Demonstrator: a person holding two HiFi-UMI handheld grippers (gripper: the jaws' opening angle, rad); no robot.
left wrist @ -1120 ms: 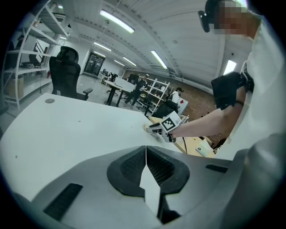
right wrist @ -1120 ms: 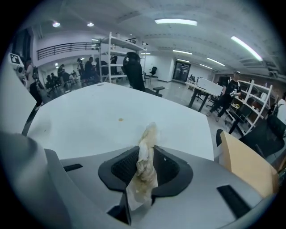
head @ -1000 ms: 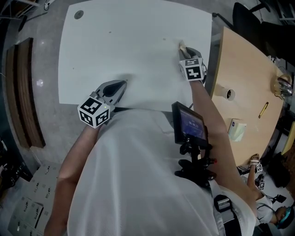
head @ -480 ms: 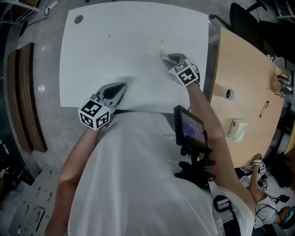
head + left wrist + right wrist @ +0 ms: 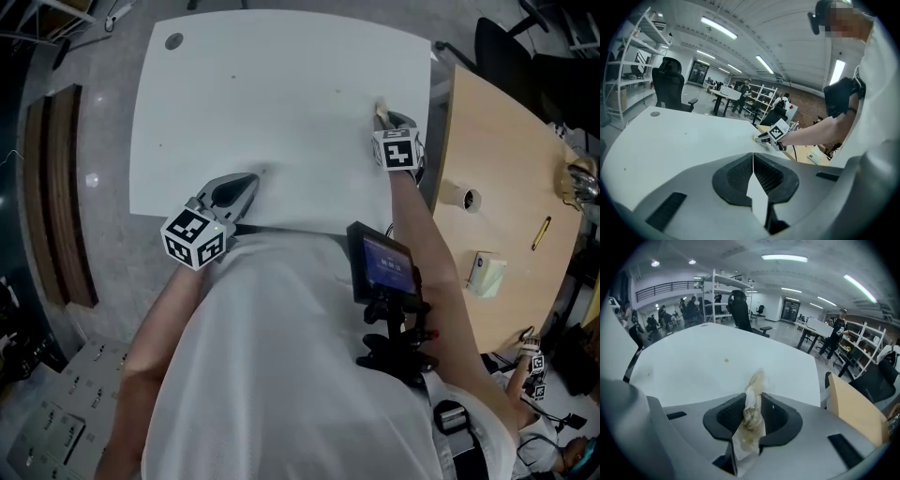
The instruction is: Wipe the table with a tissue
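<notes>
Open office/lab space, shelving and desks in the background; work surface is a white rectangular table [image 5: 234, 103] with a light wooden table [image 5: 497, 178] butted up just beyond its right edge. Task item: crumpled white tissue with yellow-brown stains [image 5: 752, 411], sitting near the tabletop's right edge, roughly midway between the far and near edges. The right gripper [image 5: 382, 114] has its jaws clamped on the wad, soiled end sticking out past the tips, so the paper rather than the jaw plastic meets the surface. From the head view the tip looks pressed to the tabletop, but I can't confirm contact. That gripper is pitched steeply down, the person's right forearm reaching out along the right edge; reads as a pose for putting load on the tissue mid-stroke. A small tan spot [image 5: 726, 360] sits further in on the tabletop, ahead of the tissue and apart from it; likely a remaining target. The left gripper [image 5: 251, 176] is parked at the near edge, left of centre, jaws together with nothing between them, angled shallowly down and well apart from the tissue. My guess is it's just kept out of the wipe path, not doing any work. A small dark monitor on a chest mount [image 5: 382, 262] hangs below the near edge.
</notes>
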